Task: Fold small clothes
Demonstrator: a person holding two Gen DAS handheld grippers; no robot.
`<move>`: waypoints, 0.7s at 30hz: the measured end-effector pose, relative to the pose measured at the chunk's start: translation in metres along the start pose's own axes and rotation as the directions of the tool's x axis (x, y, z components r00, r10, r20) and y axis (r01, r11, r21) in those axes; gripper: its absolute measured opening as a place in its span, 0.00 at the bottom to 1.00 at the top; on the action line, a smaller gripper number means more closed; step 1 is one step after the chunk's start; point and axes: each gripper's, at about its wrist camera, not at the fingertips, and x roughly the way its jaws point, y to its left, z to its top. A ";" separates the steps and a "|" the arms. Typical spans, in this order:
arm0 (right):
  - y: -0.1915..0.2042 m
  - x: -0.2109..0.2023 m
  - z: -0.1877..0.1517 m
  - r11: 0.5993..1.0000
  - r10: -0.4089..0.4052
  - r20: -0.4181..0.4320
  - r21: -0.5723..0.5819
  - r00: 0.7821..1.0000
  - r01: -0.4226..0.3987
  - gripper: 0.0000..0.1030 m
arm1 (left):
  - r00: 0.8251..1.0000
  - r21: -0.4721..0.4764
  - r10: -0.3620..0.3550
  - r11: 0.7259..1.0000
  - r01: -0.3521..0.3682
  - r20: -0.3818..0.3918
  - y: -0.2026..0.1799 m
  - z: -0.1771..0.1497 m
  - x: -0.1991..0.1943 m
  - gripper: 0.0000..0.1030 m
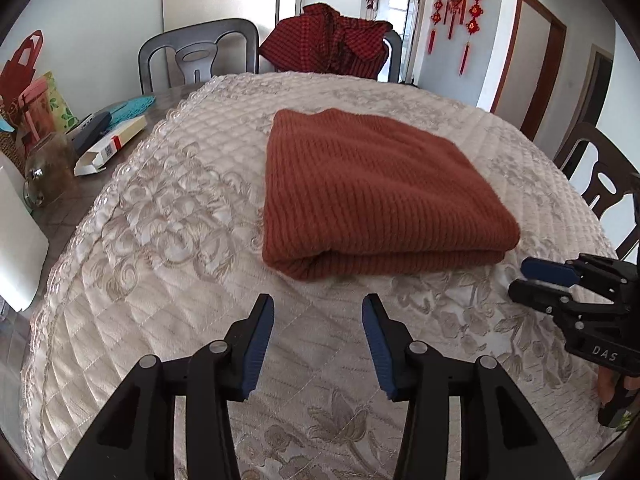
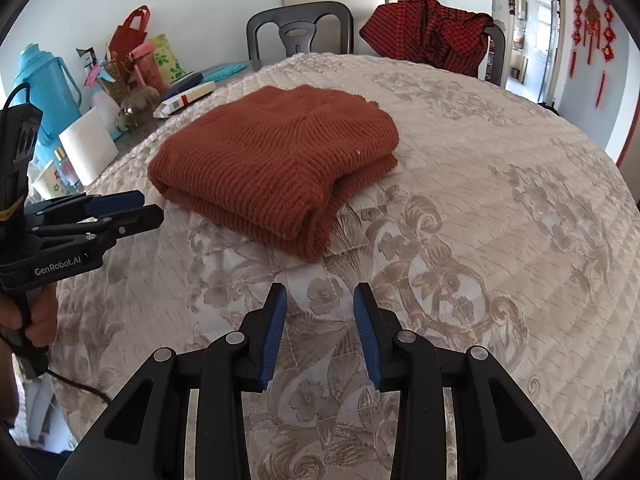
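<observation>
A rust-orange ribbed knit garment point(image 1: 368, 196) lies folded in a thick rectangle on the quilted cream cloth point(image 1: 168, 272); the right wrist view shows the same garment point(image 2: 276, 164). My left gripper point(image 1: 318, 312) hovers just short of its near folded edge, open, with only cloth between the blue pads. My right gripper point(image 2: 320, 300) is open too and holds nothing, a little nearer than the garment's corner. The right gripper point(image 1: 528, 276) also shows at the right edge of the left wrist view, and the left gripper point(image 2: 150, 206) at the left of the right wrist view, held by a hand point(image 2: 36, 320).
The round table's far left side holds a white carton point(image 1: 112, 144), a glass jar point(image 1: 48, 168), a blue thermos point(image 2: 48, 92) and bags point(image 2: 132, 44). Dark chairs point(image 1: 200, 52) stand behind the table; one carries a red checked garment point(image 1: 332, 40). Another chair point(image 1: 600, 176) stands at the right.
</observation>
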 end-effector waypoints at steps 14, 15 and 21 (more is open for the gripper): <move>0.007 0.002 -0.001 1.000 -0.001 -0.008 -0.028 1.000 0.001 0.45 | 1.000 0.013 0.014 1.000 -0.014 -0.005 -0.009 -0.006 0.002 0.59; 0.007 0.002 -0.001 1.000 -0.003 -0.008 -0.030 1.000 0.003 0.46 | 1.000 0.015 0.015 1.000 -0.015 -0.005 -0.009 -0.006 0.002 0.60; 0.007 0.003 -0.001 1.000 -0.002 -0.008 -0.029 1.000 0.002 0.46 | 1.000 0.023 0.016 1.000 -0.015 -0.007 -0.010 -0.006 0.002 0.62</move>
